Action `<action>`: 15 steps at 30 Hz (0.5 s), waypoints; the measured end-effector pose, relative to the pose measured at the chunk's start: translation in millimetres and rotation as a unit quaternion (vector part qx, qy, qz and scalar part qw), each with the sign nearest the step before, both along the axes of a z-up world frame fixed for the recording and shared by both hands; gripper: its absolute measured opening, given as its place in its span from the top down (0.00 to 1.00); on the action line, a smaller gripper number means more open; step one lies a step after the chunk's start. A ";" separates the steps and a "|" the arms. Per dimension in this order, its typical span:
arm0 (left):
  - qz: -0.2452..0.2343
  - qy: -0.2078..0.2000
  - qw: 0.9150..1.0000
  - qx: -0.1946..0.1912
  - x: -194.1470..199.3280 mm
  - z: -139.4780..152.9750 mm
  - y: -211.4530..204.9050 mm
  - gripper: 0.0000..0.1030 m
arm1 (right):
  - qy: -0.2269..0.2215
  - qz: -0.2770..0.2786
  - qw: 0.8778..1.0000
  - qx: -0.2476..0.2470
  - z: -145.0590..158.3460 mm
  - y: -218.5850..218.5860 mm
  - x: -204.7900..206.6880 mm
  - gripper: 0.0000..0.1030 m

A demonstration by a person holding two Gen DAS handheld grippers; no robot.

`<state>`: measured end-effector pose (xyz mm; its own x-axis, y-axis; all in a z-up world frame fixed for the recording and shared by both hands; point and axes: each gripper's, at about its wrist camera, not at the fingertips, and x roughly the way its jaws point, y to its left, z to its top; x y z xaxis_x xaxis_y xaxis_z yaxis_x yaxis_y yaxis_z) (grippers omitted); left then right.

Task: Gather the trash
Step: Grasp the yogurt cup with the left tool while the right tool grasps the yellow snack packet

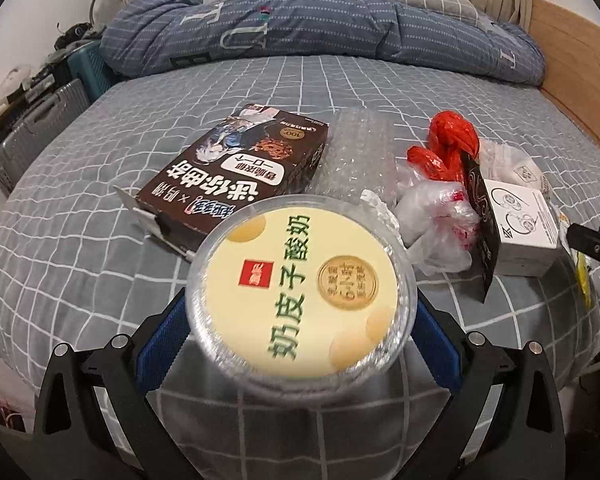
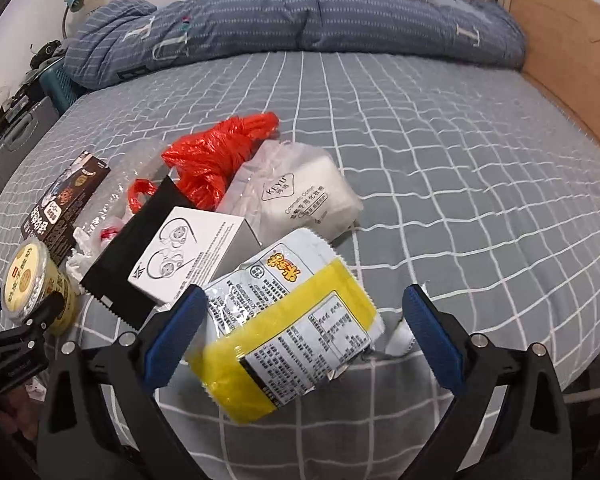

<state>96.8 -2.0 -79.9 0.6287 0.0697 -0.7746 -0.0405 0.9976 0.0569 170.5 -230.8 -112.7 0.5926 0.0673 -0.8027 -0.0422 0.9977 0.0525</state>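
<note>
While the left gripper (image 1: 300, 316) pinches the yogurt cup (image 1: 302, 290) and the right gripper (image 2: 300, 320) stands spread around the near snack wrapper (image 2: 288, 320), the slippery round cup could slide out.

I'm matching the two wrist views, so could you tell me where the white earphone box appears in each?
Left wrist: the white earphone box lies at the right edge, behind a black card.
Right wrist: it sits left of centre, just beyond the left finger of the right tool.
Shared landmark: the red plastic bag, just beyond the box in both.
</note>
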 end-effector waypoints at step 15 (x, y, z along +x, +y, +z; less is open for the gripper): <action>-0.004 0.005 1.000 -0.011 18.4 -9.5 -4.3 0.18 | 0.032 0.007 0.997 0.065 -15.3 -4.6 12.4 0.26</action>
